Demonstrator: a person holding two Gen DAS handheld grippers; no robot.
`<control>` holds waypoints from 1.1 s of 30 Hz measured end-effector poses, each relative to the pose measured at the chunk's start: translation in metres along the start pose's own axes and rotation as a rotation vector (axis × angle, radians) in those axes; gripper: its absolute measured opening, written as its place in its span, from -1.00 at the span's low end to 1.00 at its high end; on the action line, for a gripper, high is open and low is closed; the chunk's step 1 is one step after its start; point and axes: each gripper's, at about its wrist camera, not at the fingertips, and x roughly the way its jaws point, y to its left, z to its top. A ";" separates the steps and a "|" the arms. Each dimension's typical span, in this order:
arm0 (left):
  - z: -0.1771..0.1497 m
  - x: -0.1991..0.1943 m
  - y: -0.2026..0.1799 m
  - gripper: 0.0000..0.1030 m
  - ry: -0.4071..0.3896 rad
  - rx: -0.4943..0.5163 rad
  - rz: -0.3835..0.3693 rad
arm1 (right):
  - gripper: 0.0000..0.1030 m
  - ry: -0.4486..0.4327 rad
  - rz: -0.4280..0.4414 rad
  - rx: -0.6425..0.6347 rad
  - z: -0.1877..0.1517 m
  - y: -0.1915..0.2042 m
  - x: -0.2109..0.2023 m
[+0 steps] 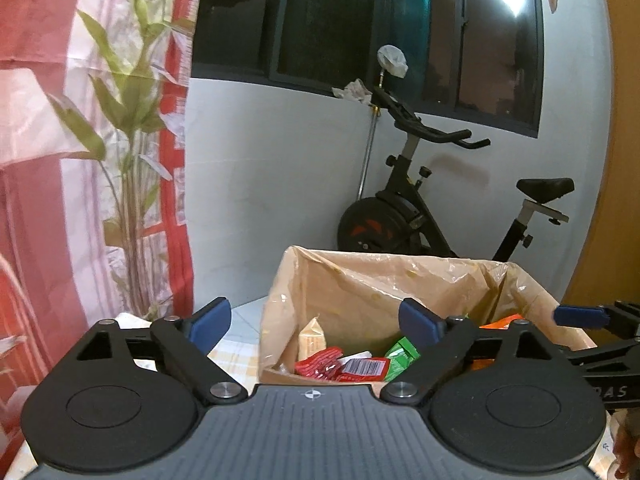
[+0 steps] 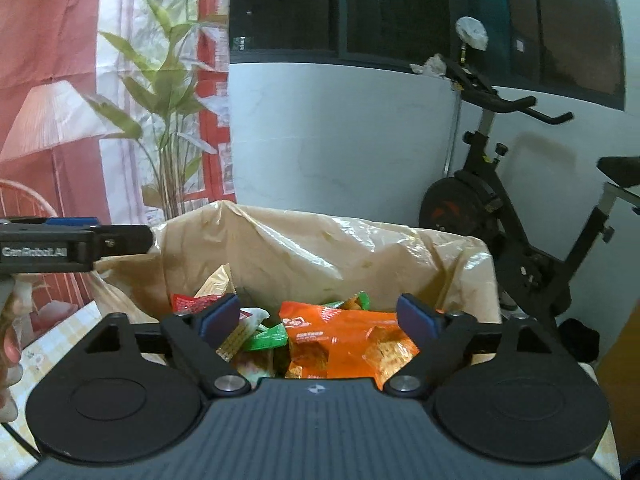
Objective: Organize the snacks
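I have the left gripper (image 1: pixel 314 326) and the right gripper (image 2: pixel 318 316) spread wide, holding nothing. Both hover over the lined box (image 2: pixel 320 240), where the snack packets (image 2: pixel 348 340) lie piled.

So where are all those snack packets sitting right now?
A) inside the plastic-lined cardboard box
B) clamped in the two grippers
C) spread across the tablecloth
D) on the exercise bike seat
A: the orange packet, the green packet and the red packet all lie inside the lined box, while the left gripper and right gripper are open and hold nothing.
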 end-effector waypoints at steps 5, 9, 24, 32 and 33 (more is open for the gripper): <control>0.002 -0.027 0.001 0.82 -0.004 0.020 0.019 | 0.88 -0.012 -0.021 0.031 0.000 0.004 -0.025; 0.004 -0.051 0.000 0.87 -0.022 0.030 0.028 | 0.94 -0.020 -0.051 0.056 0.000 0.009 -0.047; -0.002 -0.138 -0.017 0.91 -0.075 0.048 0.092 | 1.00 -0.124 -0.089 0.103 -0.005 0.029 -0.140; -0.016 -0.168 -0.016 0.91 -0.066 0.038 0.104 | 1.00 -0.140 -0.081 0.128 -0.022 0.045 -0.175; -0.018 -0.172 -0.016 0.91 -0.066 0.038 0.116 | 1.00 -0.139 -0.082 0.131 -0.025 0.046 -0.177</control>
